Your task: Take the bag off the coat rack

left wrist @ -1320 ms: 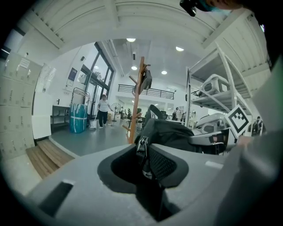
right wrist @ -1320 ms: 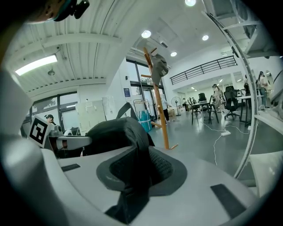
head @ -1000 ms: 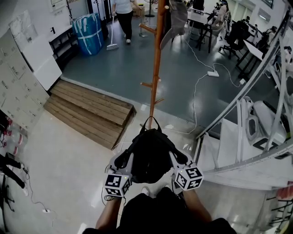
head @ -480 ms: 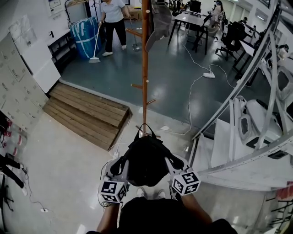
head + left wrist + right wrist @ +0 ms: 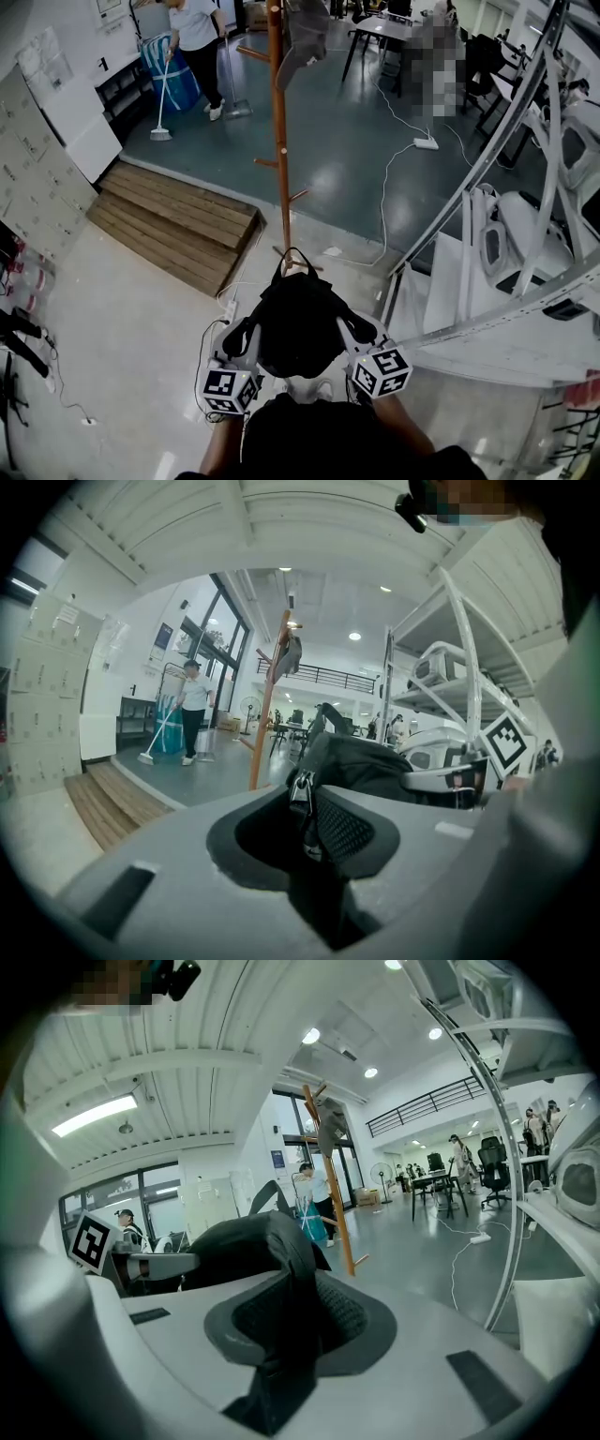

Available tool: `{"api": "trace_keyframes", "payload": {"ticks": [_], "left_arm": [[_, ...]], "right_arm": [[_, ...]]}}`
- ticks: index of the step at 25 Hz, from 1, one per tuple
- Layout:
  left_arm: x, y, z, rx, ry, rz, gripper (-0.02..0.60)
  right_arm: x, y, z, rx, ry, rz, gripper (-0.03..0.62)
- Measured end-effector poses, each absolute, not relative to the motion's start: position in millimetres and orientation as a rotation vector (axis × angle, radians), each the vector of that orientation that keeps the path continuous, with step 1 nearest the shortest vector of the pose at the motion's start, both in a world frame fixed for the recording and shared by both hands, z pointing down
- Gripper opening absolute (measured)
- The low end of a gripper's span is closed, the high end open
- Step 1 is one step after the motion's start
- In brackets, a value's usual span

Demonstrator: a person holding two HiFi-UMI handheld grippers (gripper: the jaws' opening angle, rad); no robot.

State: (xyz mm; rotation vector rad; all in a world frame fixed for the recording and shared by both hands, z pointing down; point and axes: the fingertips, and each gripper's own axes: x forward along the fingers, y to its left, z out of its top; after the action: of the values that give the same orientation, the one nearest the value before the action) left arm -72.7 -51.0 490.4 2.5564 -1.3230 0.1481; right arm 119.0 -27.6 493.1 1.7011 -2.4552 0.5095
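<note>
- The black bag was off the coat rack and hung in the air between the two grippers, close to the person's chest
- The left gripper had its jaws closed on the bag's left side, right by a zip pull
- The right gripper had its jaws closed on a fold of the bag's right side
- The brown rack stood on the floor past the bag, with a grey cloth hanging up high
- Far back, a person held a broom
</note>
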Motion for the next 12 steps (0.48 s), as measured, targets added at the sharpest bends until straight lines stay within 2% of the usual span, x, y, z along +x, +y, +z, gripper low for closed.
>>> {"api": "trace_keyframes", "payload": {"ticks": [12], "left_arm": [[-61.4, -34.4, 490.6, 2.546, -1.314, 0.152, 0.092]], "right_arm": [[129.2, -14.8, 496.0, 1.7, -2.456, 0.518, 0.078]]}}
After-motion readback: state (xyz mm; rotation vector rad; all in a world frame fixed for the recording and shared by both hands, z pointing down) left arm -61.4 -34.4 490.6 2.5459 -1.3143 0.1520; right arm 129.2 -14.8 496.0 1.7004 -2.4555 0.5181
